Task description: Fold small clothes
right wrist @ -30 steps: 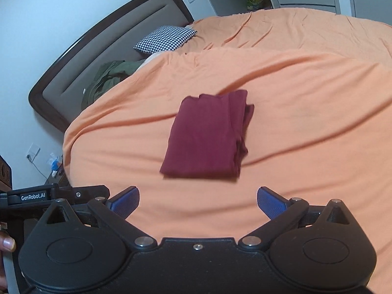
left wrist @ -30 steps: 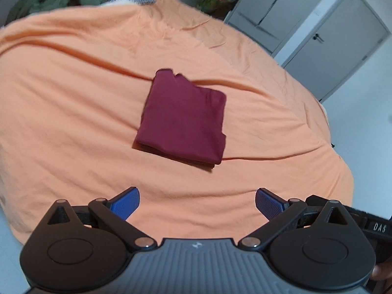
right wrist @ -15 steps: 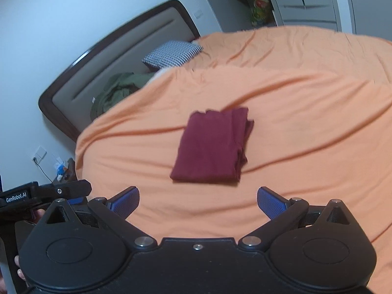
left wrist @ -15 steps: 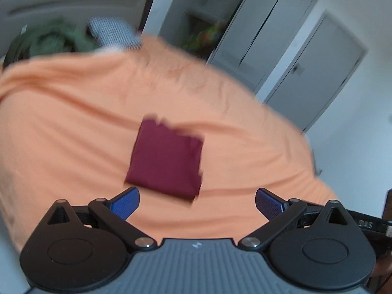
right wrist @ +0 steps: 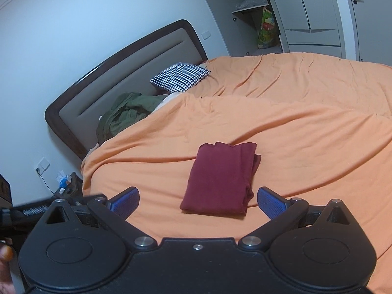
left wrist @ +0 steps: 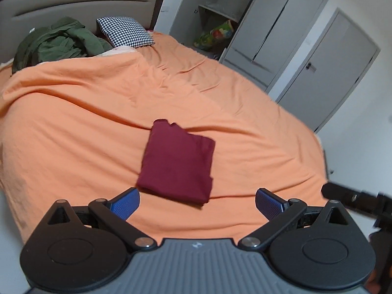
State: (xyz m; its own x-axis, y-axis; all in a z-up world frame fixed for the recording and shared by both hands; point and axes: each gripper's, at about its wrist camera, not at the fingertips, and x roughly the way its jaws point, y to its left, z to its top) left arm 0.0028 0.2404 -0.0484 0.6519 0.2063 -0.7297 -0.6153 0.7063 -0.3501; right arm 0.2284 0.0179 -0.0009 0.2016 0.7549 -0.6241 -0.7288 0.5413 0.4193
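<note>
A folded maroon garment (left wrist: pixel 177 164) is lying flat on the orange bedspread (left wrist: pixel 73 122), just ahead of the left gripper (left wrist: pixel 197 200) and slightly toward its left finger. The left gripper is hanging above the bed with its blue-padded fingers (left wrist: pixel 125 202) spread wide, gripping nothing and touching neither cloth nor cover.

From the right wrist view, the same maroon garment (right wrist: pixel 221 180) is sitting just ahead of the right gripper (right wrist: pixel 198 200), between the lines of its two fingers and nearer the right one, with its layered edges showing along the side toward that finger. The right gripper is likewise standing wide open, its blue pads (right wrist: pixel 270 202) holding nothing and staying apart from the fabric.

Far ahead of the left gripper and off to its left, a crumpled olive-green garment (left wrist: pixel 58 44) is lying against the padded headboard (left wrist: pixel 80 0), with a houndstooth pillow (left wrist: pixel 125 31) just beside it. Farther ahead on the right, grey wardrobe doors (left wrist: pixel 276 39) are standing, and a colourful bag (left wrist: pixel 215 35) is sitting in the open compartment next to them. In the right wrist view, a dark nightstand (right wrist: pixel 69 188) is showing beyond the left finger, beside the bed.
</note>
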